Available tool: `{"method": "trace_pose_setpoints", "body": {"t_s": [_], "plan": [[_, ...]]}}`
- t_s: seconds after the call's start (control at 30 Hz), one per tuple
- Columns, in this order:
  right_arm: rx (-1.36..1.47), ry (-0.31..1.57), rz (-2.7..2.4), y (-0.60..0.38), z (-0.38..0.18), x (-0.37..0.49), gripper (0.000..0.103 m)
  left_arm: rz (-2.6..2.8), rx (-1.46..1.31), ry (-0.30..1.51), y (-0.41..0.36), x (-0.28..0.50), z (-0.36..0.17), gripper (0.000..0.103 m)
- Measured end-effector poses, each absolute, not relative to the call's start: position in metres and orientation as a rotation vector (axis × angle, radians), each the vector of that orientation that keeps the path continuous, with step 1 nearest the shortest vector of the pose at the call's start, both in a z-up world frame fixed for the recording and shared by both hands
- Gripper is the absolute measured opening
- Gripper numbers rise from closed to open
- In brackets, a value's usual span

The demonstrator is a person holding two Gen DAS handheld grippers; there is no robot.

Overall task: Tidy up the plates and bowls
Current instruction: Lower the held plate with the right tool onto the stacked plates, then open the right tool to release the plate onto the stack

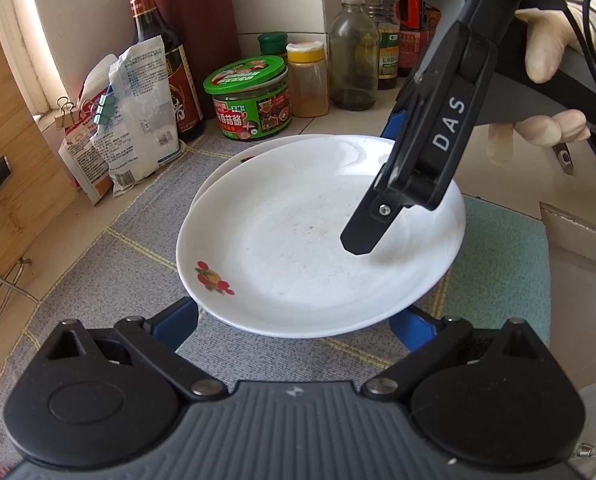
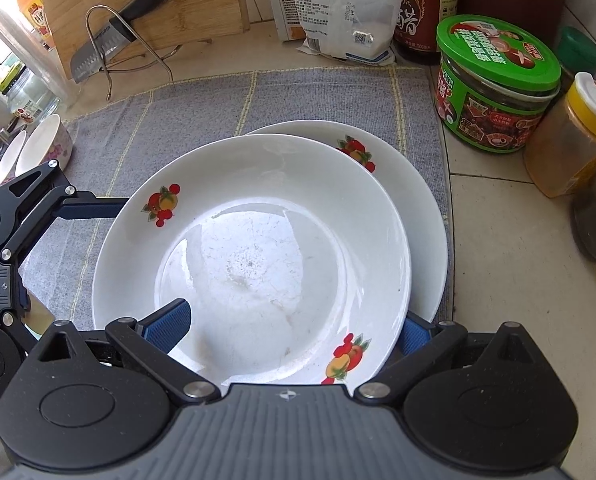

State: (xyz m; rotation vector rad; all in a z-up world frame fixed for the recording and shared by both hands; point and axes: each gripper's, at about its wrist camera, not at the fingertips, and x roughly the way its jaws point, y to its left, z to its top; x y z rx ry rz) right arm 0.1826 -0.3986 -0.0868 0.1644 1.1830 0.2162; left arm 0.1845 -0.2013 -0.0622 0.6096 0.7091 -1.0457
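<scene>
Resting between both open grippers, top plate [image 2: 258,248] overlaps lower plate [image 2: 421,216].

Both grippers wide-spread: left gripper [image 1: 294,320] low and level, right gripper [image 2: 294,328] angled steeply down.

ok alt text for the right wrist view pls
A white top plate with fruit prints lies overlapping a second plate on a grey cloth. The right tongs straddle the top plate's near rim, and the left tongs reach its left edge. A green-lidded jar stands at right.
</scene>
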Motion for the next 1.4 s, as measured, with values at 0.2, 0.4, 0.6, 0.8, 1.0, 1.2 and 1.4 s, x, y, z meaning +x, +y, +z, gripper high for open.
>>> {"method": "trace_pose_setpoints", "body": {"t_s": [0.2,0.4,0.6,0.8,1.0,1.2,1.4], "plan": [[0.173,1.178,0.211,-0.399,-0.084,0.177,0.103,-1.050,0.619,0.708,-0.203,0.184,-0.063,0.101],[0.169,1.184,0.199,-0.397,-0.082,0.176,0.103,-1.052,0.620,0.705,-0.205,0.187,-0.064,0.101],[0.174,1.186,0.178,-0.399,-0.080,0.176,0.103,-1.068,0.614,0.679,-0.208,0.186,-0.063,0.101],[0.167,1.185,0.164,-0.400,-0.078,0.173,0.103,-1.090,0.620,0.662,-0.214,0.182,-0.065,0.101],[0.154,1.187,0.159,-0.398,-0.078,0.172,0.103,-1.088,0.614,0.669,-0.215,0.184,-0.067,0.101],[0.135,1.192,0.148,-0.395,-0.078,0.173,0.103,-1.085,0.612,0.672,-0.216,0.185,-0.066,0.101],[0.101,1.196,0.137,-0.392,-0.078,0.172,0.103,-1.084,0.606,0.675,-0.216,0.185,-0.066,0.101]]}}
